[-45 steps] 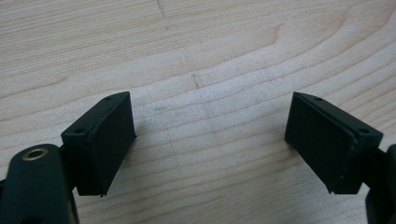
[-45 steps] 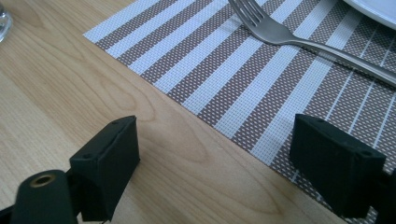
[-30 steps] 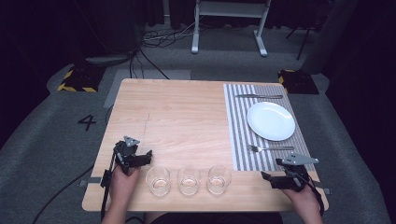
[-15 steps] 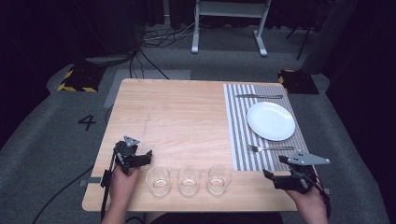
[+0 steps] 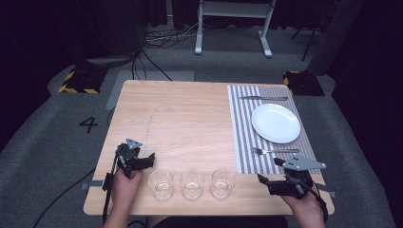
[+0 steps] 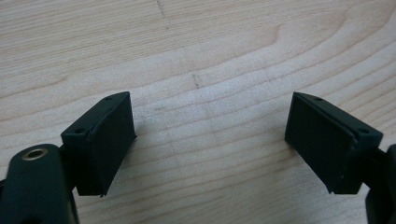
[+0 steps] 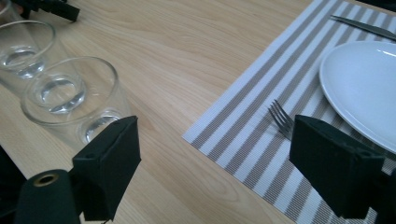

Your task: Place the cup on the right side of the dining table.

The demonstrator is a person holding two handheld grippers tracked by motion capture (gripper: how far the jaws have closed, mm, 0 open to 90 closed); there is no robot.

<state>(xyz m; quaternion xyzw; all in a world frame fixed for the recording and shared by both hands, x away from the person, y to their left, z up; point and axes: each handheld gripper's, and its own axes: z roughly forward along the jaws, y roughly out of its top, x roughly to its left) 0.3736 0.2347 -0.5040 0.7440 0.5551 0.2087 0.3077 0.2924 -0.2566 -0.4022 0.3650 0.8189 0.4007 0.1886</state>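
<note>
Three clear empty glasses stand in a row near the table's front edge: left glass point(image 5: 160, 183), middle glass point(image 5: 192, 183), right glass point(image 5: 222, 182). My left gripper point(image 5: 142, 160) hovers just left of the row, open over bare wood point(image 6: 210, 135), nothing between its jaws. My right gripper point(image 5: 267, 183) sits at the front right, open and empty point(image 7: 215, 154), pointing toward the nearest glass point(image 7: 74, 100). A white plate point(image 5: 276, 123) rests on the striped placemat point(image 5: 242, 137), with a fork point(image 5: 273, 151) in front of it and a knife point(image 5: 263, 98) behind it.
The wooden table point(image 5: 185, 118) has broad bare room across its left and middle. Beyond the far edge stand a white metal frame point(image 5: 233, 21), floor cables point(image 5: 157, 40) and two yellow-black striped blocks point(image 5: 78, 80). A "4" point(image 5: 89, 124) marks the floor at left.
My right gripper has drifted slightly toward the front right corner and lower in the view. The left gripper and the glasses have stayed put.
</note>
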